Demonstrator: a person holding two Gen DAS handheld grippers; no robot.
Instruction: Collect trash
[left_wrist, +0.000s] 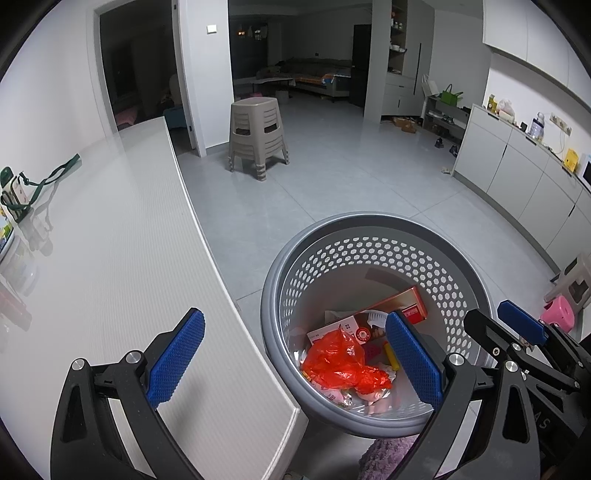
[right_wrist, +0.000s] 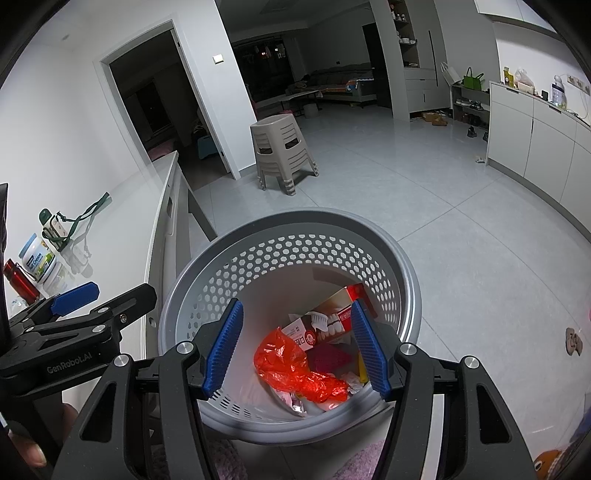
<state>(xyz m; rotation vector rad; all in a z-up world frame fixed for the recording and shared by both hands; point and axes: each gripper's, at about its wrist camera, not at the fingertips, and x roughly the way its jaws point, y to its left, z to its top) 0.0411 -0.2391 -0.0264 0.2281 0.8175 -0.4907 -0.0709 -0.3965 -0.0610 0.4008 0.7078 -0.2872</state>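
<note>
A grey perforated trash basket (left_wrist: 458, 280) stands on the floor beside the white counter (left_wrist: 110, 236); it also shows in the right wrist view (right_wrist: 406, 280). Inside lie a crumpled red plastic bag (left_wrist: 343, 363) (right_wrist: 295, 365), a toothpaste box (left_wrist: 402, 308) (right_wrist: 325, 325) and other small wrappers. My left gripper (left_wrist: 295, 358) is open and empty, its left finger over the counter edge, its right finger over the basket. My right gripper (right_wrist: 295, 350) is open and empty above the basket's mouth.
On the counter's left end stand a red bottle (right_wrist: 20, 280), a white tub (right_wrist: 37, 260) and a green-capped bottle with a strap (right_wrist: 55, 229). Stacked beige stools (left_wrist: 256, 138) stand on the tiled floor. White cabinets (left_wrist: 517, 166) line the right wall. A pink stool (left_wrist: 559, 314) is near.
</note>
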